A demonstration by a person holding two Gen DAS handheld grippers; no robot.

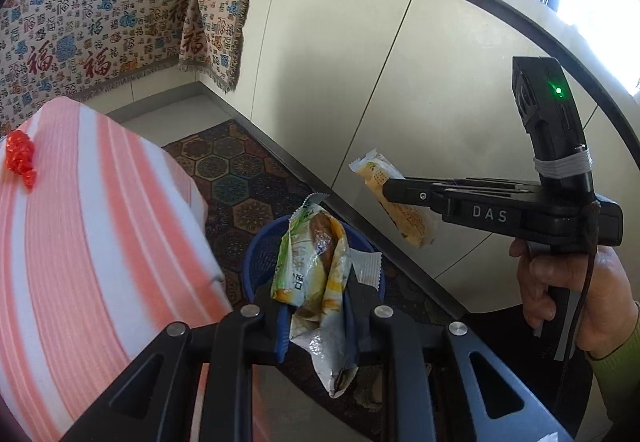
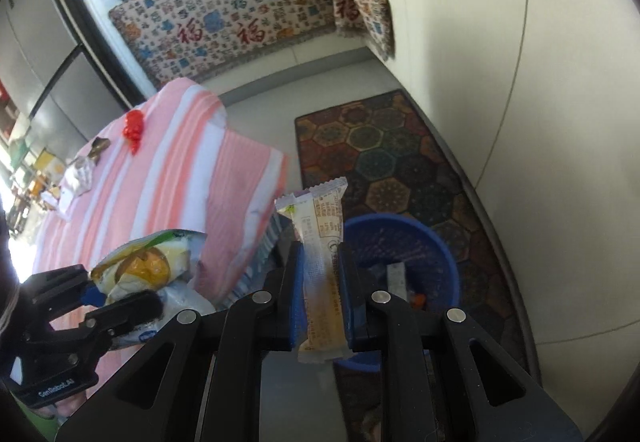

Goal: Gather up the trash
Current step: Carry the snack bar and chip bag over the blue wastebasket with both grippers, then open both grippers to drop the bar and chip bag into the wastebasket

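My left gripper point(image 1: 318, 322) is shut on a green and yellow snack bag point(image 1: 316, 274) and holds it over the blue mesh basket point(image 1: 260, 262) on the floor. My right gripper point(image 2: 322, 282) is shut on a long cream and orange wrapper point(image 2: 322, 270), held above and left of the basket point(image 2: 436, 242), which holds some scraps. The right gripper also shows in the left wrist view point(image 1: 394, 193) with its wrapper point(image 1: 404, 217). The left gripper also shows in the right wrist view point(image 2: 120, 302) with its bag point(image 2: 144, 266).
A table with a pink striped cloth point(image 2: 168, 177) stands left of the basket. On it lie a red crumpled wrapper point(image 2: 134, 127) and other scraps point(image 2: 86, 165). A patterned rug point(image 2: 400, 161) covers the floor. White cabinet fronts point(image 1: 360, 61) run along the right.
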